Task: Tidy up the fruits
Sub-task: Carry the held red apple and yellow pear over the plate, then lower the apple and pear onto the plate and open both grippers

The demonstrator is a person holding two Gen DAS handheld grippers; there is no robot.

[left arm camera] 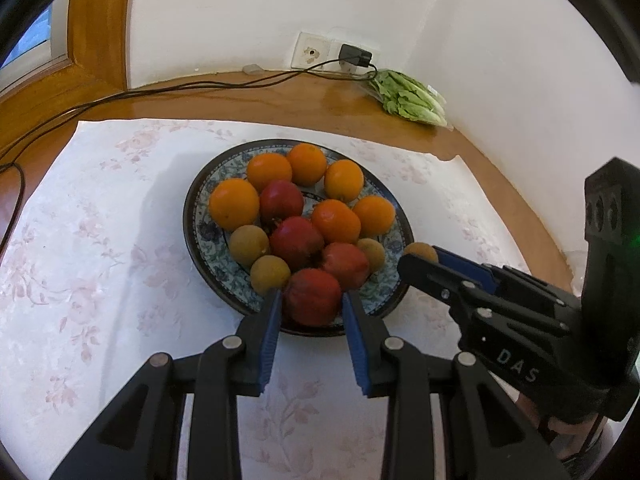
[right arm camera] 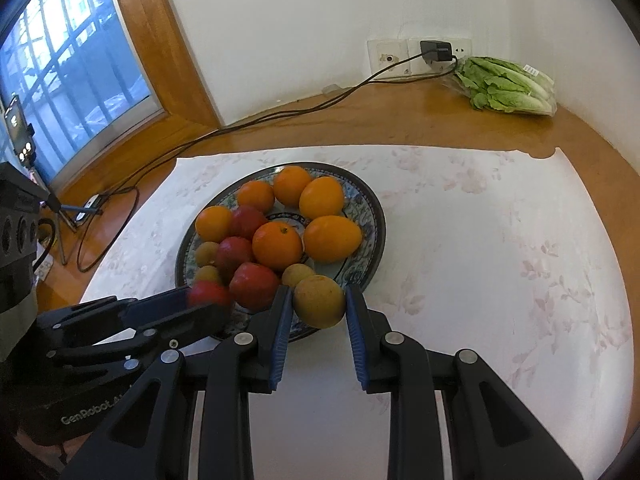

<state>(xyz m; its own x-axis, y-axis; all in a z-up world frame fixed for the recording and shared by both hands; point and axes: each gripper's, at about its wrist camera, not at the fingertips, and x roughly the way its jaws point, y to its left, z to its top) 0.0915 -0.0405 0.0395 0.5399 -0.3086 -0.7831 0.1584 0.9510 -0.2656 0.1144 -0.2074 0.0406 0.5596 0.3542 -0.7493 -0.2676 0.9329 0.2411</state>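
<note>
A patterned plate (left arm camera: 204, 236) (right arm camera: 368, 208) on a white floral cloth holds several oranges (left arm camera: 234, 204) (right arm camera: 277, 246), red pomegranates (left arm camera: 296, 242) (right arm camera: 254, 285) and small yellow-brown fruits (left arm camera: 249, 245) (right arm camera: 207, 254). My left gripper (left arm camera: 311, 300) (right arm camera: 200, 300) is shut on the nearest red pomegranate (left arm camera: 313, 297) (right arm camera: 209, 295) at the plate's near rim. My right gripper (right arm camera: 318, 300) (left arm camera: 422, 258) is shut on a yellow-brown fruit (right arm camera: 319, 301) (left arm camera: 420, 252) at the plate's right edge.
The white floral cloth (left arm camera: 100, 260) (right arm camera: 500, 260) covers a wooden table. A bagged lettuce (left arm camera: 408, 98) (right arm camera: 506, 86) lies in the far corner by wall sockets with a plugged charger (left arm camera: 354, 56) (right arm camera: 436, 52). Cables (left arm camera: 120, 98) (right arm camera: 240, 124) run left along the table towards a window.
</note>
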